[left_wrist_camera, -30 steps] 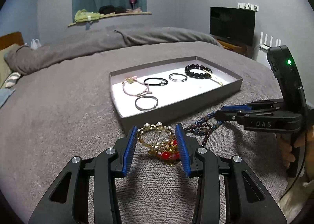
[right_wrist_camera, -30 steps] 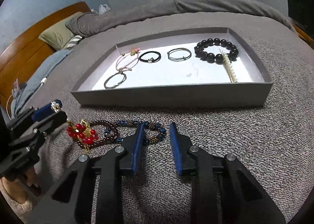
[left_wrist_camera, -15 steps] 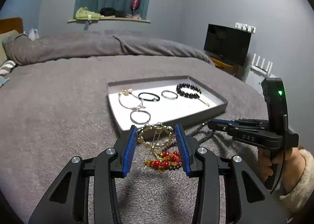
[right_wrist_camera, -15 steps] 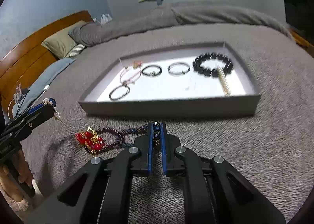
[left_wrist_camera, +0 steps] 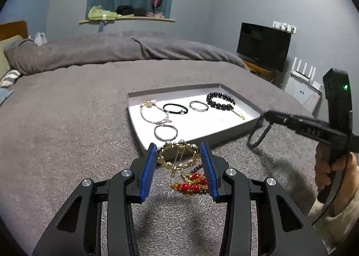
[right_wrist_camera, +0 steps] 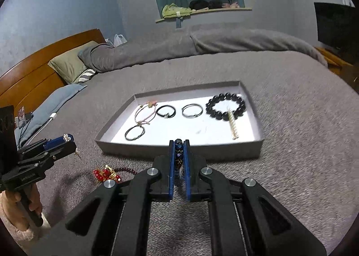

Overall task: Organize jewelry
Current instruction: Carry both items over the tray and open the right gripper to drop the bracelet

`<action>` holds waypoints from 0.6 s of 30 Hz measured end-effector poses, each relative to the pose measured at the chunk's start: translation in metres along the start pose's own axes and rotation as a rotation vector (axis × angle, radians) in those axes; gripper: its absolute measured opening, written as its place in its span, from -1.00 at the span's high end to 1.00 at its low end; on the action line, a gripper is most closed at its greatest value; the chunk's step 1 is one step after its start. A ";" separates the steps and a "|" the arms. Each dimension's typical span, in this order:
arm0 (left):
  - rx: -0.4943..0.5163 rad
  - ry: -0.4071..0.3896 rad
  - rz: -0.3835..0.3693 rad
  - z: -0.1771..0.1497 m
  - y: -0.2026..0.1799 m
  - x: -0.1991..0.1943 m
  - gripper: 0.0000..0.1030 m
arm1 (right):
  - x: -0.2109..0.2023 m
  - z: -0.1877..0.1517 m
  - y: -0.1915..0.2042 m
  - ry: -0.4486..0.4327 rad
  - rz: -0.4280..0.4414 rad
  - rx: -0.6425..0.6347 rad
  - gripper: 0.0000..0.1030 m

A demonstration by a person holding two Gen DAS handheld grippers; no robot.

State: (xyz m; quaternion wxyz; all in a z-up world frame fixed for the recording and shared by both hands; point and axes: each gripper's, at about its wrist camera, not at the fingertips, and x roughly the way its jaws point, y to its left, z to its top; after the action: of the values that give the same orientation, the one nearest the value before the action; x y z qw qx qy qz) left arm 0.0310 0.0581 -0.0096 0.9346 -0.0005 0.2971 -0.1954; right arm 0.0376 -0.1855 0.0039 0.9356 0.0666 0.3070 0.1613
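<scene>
Now, step: I lift two bracelets off the bed toward the tray (right_wrist_camera: 179,151).
Left hand-held gripper (left_wrist_camera: 180,161): clamps gold pearl bracelet (left_wrist_camera: 177,157).
Right hand-held gripper (right_wrist_camera: 179,159): pinches dark beaded bracelet (right_wrist_camera: 178,151).
Next: I carry both over the tray wall, then release.

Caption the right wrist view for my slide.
Right gripper pinches a dark beaded bracelet before the gray tray of bracelets.

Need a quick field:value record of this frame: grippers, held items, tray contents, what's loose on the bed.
left gripper: shut on gold pearl bracelet, lifted off the blanket
right gripper: shut on dark blue beaded bracelet; its loop hangs from the jaws in the left wrist view
tray: on grey blanket, holds five pieces
tray contents: pink cord bracelet, three thin bangles, black bead bracelet with gold tassel
loose on bed: red and gold bead piece
</scene>
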 end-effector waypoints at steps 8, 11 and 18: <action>0.067 0.028 0.027 0.032 -0.005 0.026 0.19 | -0.008 0.037 -0.008 -0.077 -0.034 0.006 0.86; 0.088 0.042 0.031 0.047 -0.008 0.043 0.19 | -0.005 0.052 -0.009 -0.105 -0.031 0.014 0.86; 0.108 0.122 -0.026 0.063 -0.019 0.096 0.19 | 0.030 0.065 -0.012 -0.073 0.003 0.023 0.86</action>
State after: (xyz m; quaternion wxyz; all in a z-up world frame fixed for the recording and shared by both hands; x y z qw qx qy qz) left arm 0.1305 -0.0015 -0.0091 0.9109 0.0578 0.3425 -0.2229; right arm 0.1028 -0.1879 0.0368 0.9451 0.0835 0.2744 0.1564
